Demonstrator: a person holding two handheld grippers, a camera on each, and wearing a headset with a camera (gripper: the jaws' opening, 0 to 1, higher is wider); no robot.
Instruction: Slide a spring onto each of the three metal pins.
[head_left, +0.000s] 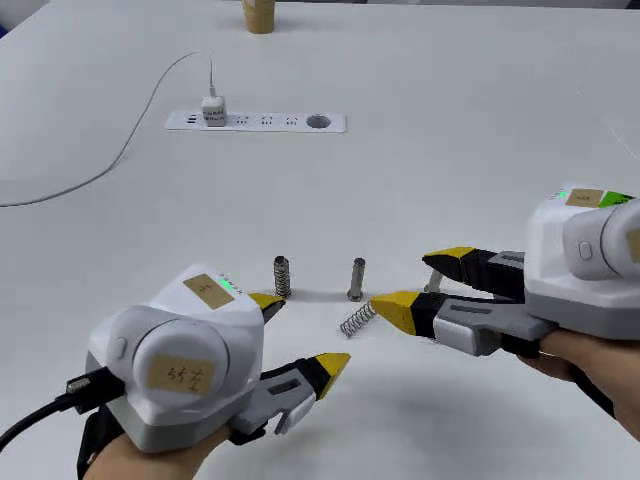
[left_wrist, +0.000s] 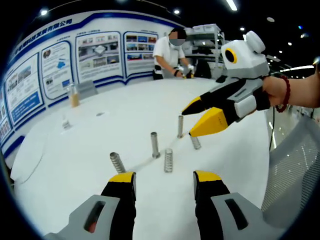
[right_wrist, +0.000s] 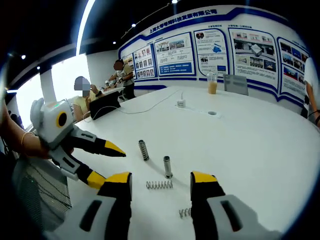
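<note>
Three metal pins stand in a row on the white table. The left pin (head_left: 282, 277) wears a spring. The middle pin (head_left: 357, 279) is bare, and so is the right pin (head_left: 433, 282), half hidden behind my right gripper (head_left: 408, 282). That gripper is open, its tips beside the right pin. A loose spring (head_left: 357, 319) lies in front of the middle pin. A second loose spring (right_wrist: 185, 212) lies just ahead of the right jaws. My left gripper (head_left: 303, 333) is open at the near left, holding nothing, facing the pins (left_wrist: 155, 144).
A white power strip (head_left: 255, 121) with a charger (head_left: 213, 108) and a trailing cable lies at the back. A paper cup (head_left: 259, 15) stands at the far edge. People stand by wall posters beyond the table.
</note>
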